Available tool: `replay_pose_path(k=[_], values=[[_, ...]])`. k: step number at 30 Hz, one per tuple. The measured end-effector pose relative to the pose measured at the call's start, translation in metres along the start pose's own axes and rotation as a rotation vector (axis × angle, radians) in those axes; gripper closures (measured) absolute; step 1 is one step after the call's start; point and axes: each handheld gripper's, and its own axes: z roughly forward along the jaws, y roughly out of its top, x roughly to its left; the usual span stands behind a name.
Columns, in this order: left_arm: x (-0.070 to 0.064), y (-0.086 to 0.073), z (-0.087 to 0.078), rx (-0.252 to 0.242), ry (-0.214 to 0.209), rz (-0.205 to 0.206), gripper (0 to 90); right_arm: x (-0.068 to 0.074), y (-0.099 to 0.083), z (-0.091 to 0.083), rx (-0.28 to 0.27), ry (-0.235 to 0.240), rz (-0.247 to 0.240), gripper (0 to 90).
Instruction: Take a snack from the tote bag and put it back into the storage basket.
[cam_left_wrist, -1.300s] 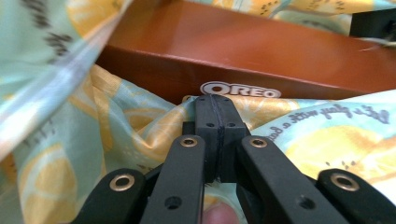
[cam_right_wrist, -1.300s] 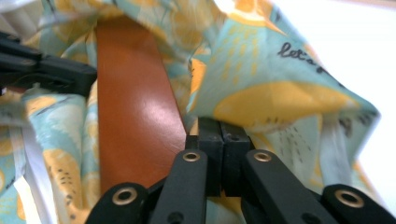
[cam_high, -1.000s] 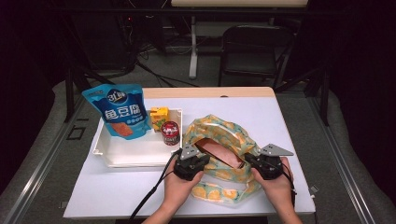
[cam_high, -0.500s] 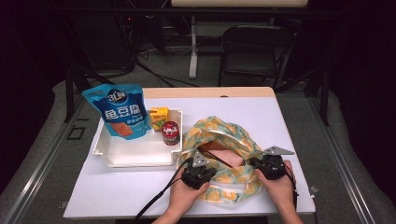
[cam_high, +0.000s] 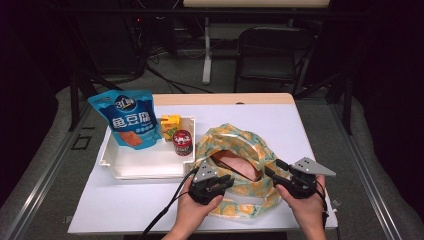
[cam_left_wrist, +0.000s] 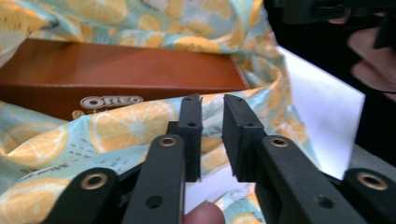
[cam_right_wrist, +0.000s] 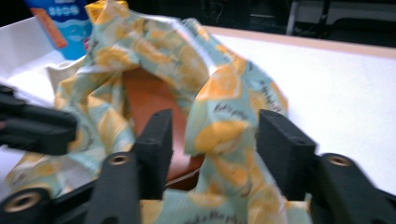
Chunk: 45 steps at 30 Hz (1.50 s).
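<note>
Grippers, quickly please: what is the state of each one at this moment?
Left gripper: fingers nearly closed, a narrow gap between them, gripping nothing, at the lemon-print fabric bag.
Right gripper: open, bag fabric between its fingers, not clamped.

lemon-print cloth bag (cam_high: 235, 150) lies open on the table, brown oreo box (cam_high: 235, 165) inside.

The counter (cam_high: 300, 125) is brightly lit from above against dark surroundings; the right gripper view is motion-blurred, and the high view is soft.

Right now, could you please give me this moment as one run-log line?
left gripper: nearly shut at lemon-print bag rim | right gripper: open around bag edge | Oreo box: inside bag | tray: untouched
</note>
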Motion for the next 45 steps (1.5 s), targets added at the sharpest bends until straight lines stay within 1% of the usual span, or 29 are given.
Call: replay_pose_path(k=[2,4,5,6,7,8,10,11,12,13,15,16,19,21,22,25,26,28,31,34,36,37,39,40,41,42,43,44,45], values=[[-0.001,0.000,0.001,-0.002,-0.018,0.006,71.2,-0.002,0.004,0.006,0.007,-0.021,0.001,37.1],[-0.003,-0.001,0.005,0.004,-0.026,0.022,63.9,-0.007,0.006,0.017,0.050,-0.018,0.005,33.7],[-0.004,-0.002,0.009,0.013,-0.026,0.034,61.2,-0.009,0.005,0.024,0.065,-0.018,0.014,34.0],[-0.005,-0.003,0.012,0.036,-0.025,0.048,58.1,-0.010,0.004,0.029,0.090,-0.011,0.009,37.8],[-0.006,-0.005,0.017,0.053,-0.021,0.055,56.9,-0.011,0.002,0.035,0.106,-0.002,0.009,46.5],[-0.006,-0.007,0.021,0.077,-0.014,0.067,59.4,-0.012,0.000,0.040,0.126,0.008,-0.004,58.9],[-0.006,-0.012,0.031,0.114,-0.007,0.064,67.4,-0.013,-0.003,0.047,0.149,-0.012,-0.027,79.1],[-0.006,-0.014,0.035,0.136,-0.006,0.068,75.2,-0.015,-0.003,0.050,0.163,-0.019,-0.025,85.4],[-0.006,-0.016,0.039,0.169,0.000,0.065,81.8,-0.019,-0.004,0.052,0.178,-0.038,-0.029,88.3],[-0.005,-0.019,0.045,0.203,-0.002,0.042,86.9,-0.022,-0.005,0.055,0.183,-0.071,-0.020,89.6],[-0.003,-0.023,0.051,0.243,-0.002,0.029,90.0,-0.033,-0.009,0.061,0.212,-0.112,0.001,90.0],[-0.003,-0.024,0.052,0.249,-0.001,0.029,90.0,-0.038,-0.011,0.064,0.229,-0.146,0.012,90.0],[-0.004,-0.025,0.051,0.257,-0.009,0.035,90.0,-0.054,-0.021,0.070,0.274,-0.197,0.046,90.0],[-0.005,-0.025,0.050,0.261,-0.015,0.049,90.0,-0.062,-0.028,0.074,0.312,-0.219,0.045,90.0],[-0.006,-0.025,0.049,0.263,-0.023,0.056,90.0,-0.064,-0.031,0.074,0.310,-0.214,0.052,88.8],[-0.007,-0.025,0.046,0.245,-0.034,0.062,88.4,-0.063,-0.029,0.066,0.242,-0.200,0.077,60.8],[-0.007,-0.025,0.045,0.232,-0.033,0.050,84.7,-0.059,-0.025,0.058,0.207,-0.183,0.084,56.0],[-0.007,-0.021,0.041,0.203,-0.045,0.040,81.4,-0.051,-0.020,0.048,0.157,-0.166,0.082,49.7],[-0.009,-0.014,0.036,0.154,-0.048,0.046,76.5,-0.035,-0.012,0.029,0.096,-0.139,0.046,47.1],[-0.014,-0.009,0.033,0.108,-0.055,0.064,70.1,-0.018,-0.011,0.017,0.053,-0.086,0.014,49.0],[-0.017,-0.007,0.036,0.106,-0.067,0.060,68.9,-0.009,-0.012,0.015,0.068,-0.007,-0.005,53.3],[-0.019,-0.007,0.039,0.107,-0.053,0.065,69.1,-0.006,-0.014,0.017,0.092,0.004,-0.019,54.7],[-0.020,-0.008,0.044,0.144,-0.064,0.072,75.5,-0.004,-0.017,0.023,0.129,0.044,-0.020,60.6],[-0.020,-0.009,0.048,0.157,-0.070,0.063,80.5,-0.004,-0.019,0.027,0.141,0.050,-0.018,63.1],[-0.020,-0.011,0.052,0.179,-0.064,0.048,84.3,-0.004,-0.021,0.029,0.160,0.058,-0.018,69.2],[-0.019,-0.012,0.055,0.195,-0.066,0.044,87.3,-0.004,-0.023,0.033,0.178,0.058,-0.015,73.5],[-0.017,-0.014,0.057,0.222,-0.085,0.037,88.7,-0.004,-0.024,0.035,0.189,0.047,-0.018,77.2],[-0.017,-0.016,0.059,0.229,-0.085,0.032,89.5,-0.006,-0.026,0.036,0.206,0.034,-0.022,80.5],[-0.016,-0.017,0.061,0.250,-0.080,0.037,89.6,-0.008,-0.027,0.038,0.217,0.036,-0.002,84.2]])
